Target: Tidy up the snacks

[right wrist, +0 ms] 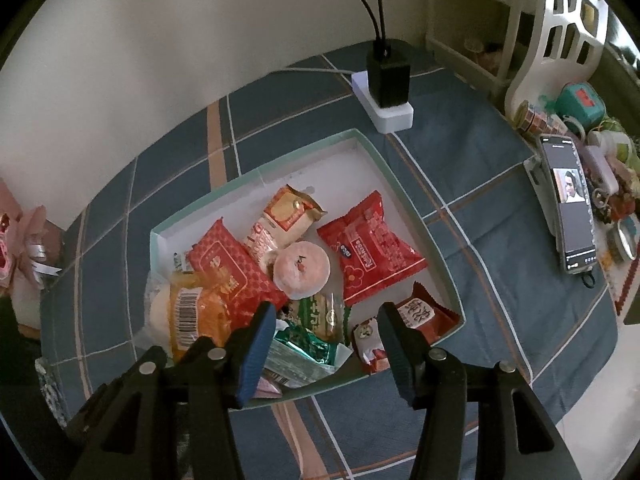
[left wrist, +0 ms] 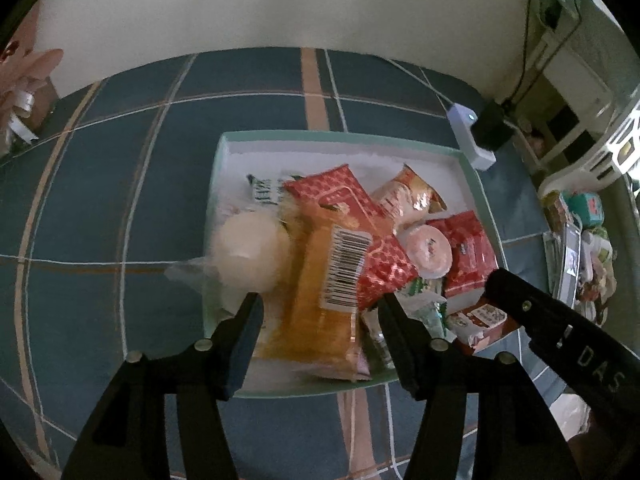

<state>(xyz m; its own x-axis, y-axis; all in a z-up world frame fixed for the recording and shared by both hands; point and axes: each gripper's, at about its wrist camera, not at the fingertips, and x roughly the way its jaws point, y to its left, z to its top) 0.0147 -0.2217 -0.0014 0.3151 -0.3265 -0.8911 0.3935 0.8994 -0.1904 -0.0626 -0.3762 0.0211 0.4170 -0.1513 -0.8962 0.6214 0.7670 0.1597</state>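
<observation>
We hover both grippers, left (left wrist: 320,316) and right (right wrist: 326,328), fingers spread and empty, over the box (right wrist: 416,216); the snacks (right wrist: 376,248) lie inside, seemingly all gathered.

Blue plaid-covered surface (right wrist: 472,168), snack box (right wrist: 256,174), power strip (right wrist: 394,118), phone (right wrist: 570,204)

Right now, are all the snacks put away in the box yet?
Mostly. The box already holds a pile: red packets, a round pink cake, an orange packet. Nothing is held: the left tongs and right tongs hover open over it, the left above the orange packet. No loose snacks show on the tablecloth. The pile is jumbled, so tidying may remain.
</observation>
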